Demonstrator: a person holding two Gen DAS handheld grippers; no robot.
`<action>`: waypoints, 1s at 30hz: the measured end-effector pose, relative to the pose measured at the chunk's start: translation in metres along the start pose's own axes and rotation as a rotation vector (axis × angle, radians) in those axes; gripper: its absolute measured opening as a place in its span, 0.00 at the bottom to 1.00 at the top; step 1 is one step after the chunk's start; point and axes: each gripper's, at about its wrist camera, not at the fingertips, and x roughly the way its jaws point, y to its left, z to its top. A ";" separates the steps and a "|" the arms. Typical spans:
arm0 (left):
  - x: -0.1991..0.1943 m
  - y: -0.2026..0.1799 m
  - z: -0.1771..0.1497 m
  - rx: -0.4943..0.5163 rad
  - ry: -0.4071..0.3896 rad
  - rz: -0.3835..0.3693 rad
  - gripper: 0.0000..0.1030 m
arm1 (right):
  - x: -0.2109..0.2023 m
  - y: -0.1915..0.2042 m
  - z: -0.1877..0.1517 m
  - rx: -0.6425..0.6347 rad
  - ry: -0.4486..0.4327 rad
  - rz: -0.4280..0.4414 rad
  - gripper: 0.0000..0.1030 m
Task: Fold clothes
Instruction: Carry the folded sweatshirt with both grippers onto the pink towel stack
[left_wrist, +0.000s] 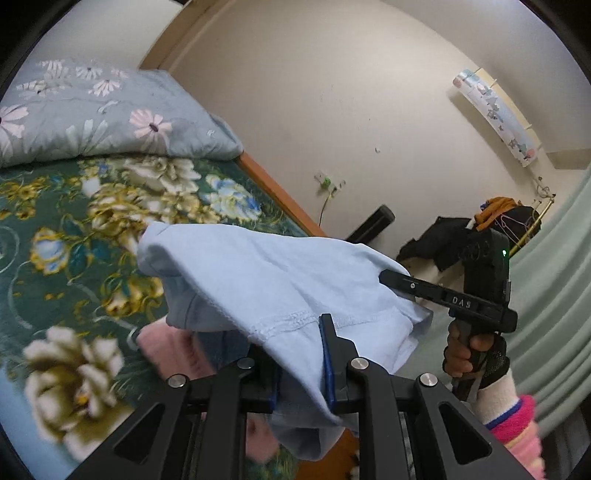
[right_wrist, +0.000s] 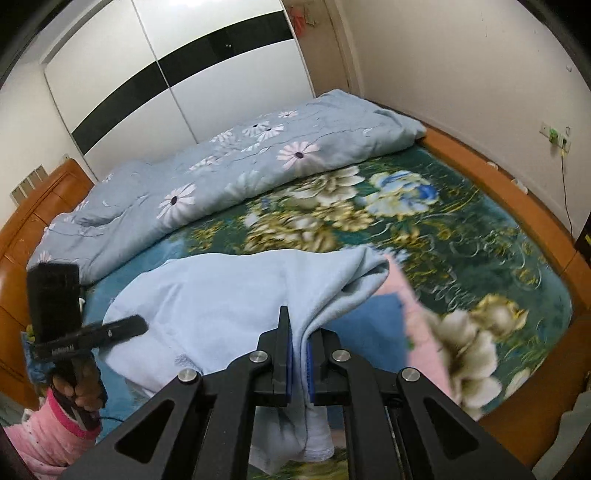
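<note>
Light-blue garment (right_wrist: 221, 295) pinched in both tongs above bed (right_wrist: 480, 236), perhaps a shirt.

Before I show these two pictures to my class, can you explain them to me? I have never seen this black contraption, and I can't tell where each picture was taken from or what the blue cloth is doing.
No robot is here. A person holds a two-finger gripper in each hand, and a wide-angle camera on each one looks along its fingers.

One picture is from the left gripper. The black pistol-shaped tool on the right of it is the right gripper, in the person's hand.

The other picture is from the right gripper; there the left gripper shows at the left edge.

Both are shut on the same light blue garment, lifted above the bed, which is covered by a green flowered blanket. A pale blue quilt lies bunched at the far side. Something pink lies under the garment; it is too blurred to identify.
</note>
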 end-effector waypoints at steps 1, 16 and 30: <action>0.008 0.000 -0.007 0.017 -0.008 0.011 0.18 | 0.003 -0.010 0.001 -0.001 -0.010 0.005 0.06; 0.084 0.023 -0.071 0.054 0.157 0.122 0.22 | 0.081 -0.119 -0.072 0.222 0.087 0.011 0.19; 0.032 -0.017 -0.040 0.238 -0.001 0.258 0.45 | 0.049 -0.073 -0.035 0.136 -0.039 -0.148 0.22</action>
